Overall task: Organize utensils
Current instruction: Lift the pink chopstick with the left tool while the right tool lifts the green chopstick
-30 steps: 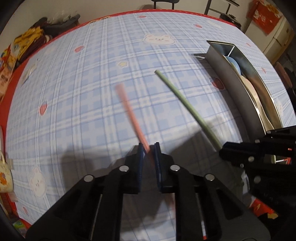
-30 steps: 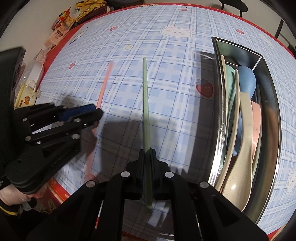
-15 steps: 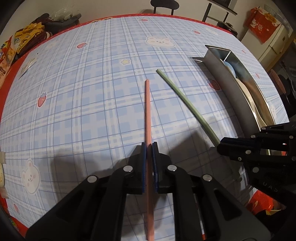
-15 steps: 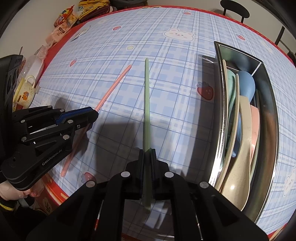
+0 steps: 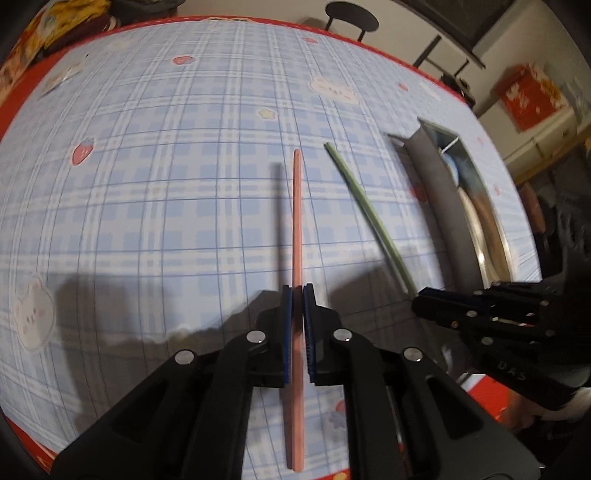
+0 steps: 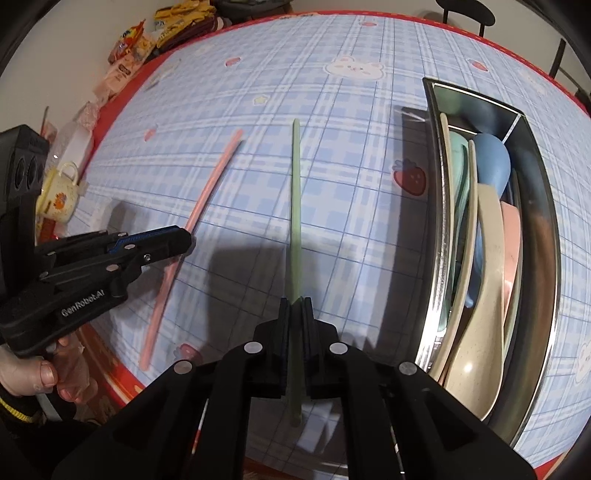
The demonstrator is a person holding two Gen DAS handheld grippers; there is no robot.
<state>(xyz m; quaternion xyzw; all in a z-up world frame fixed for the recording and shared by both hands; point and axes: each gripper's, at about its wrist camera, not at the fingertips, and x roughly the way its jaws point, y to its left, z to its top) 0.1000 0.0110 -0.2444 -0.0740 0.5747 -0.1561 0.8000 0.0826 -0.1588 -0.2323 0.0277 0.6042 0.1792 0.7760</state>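
My left gripper (image 5: 297,291) is shut on a pink chopstick (image 5: 297,221), held above the table and pointing away; its shadow falls to the left. It shows in the right wrist view (image 6: 210,184) too. My right gripper (image 6: 295,304) is shut on a green chopstick (image 6: 295,206), also pointing away; it shows in the left wrist view (image 5: 365,210). A steel utensil tray (image 6: 550,236) lies to the right, holding several spoons and chopsticks in beige, blue, green and pink.
The table has a blue plaid cloth with a red border (image 6: 332,14). A small yellow cup (image 6: 59,195) and snack packets (image 6: 129,55) sit at the left edge. A chair (image 5: 349,22) stands beyond the far edge.
The pink chopstick has swung from a tilted, blurred pose to straight ahead in the left gripper and is lifted higher. The right gripper keeps its hold on the green chopstick.
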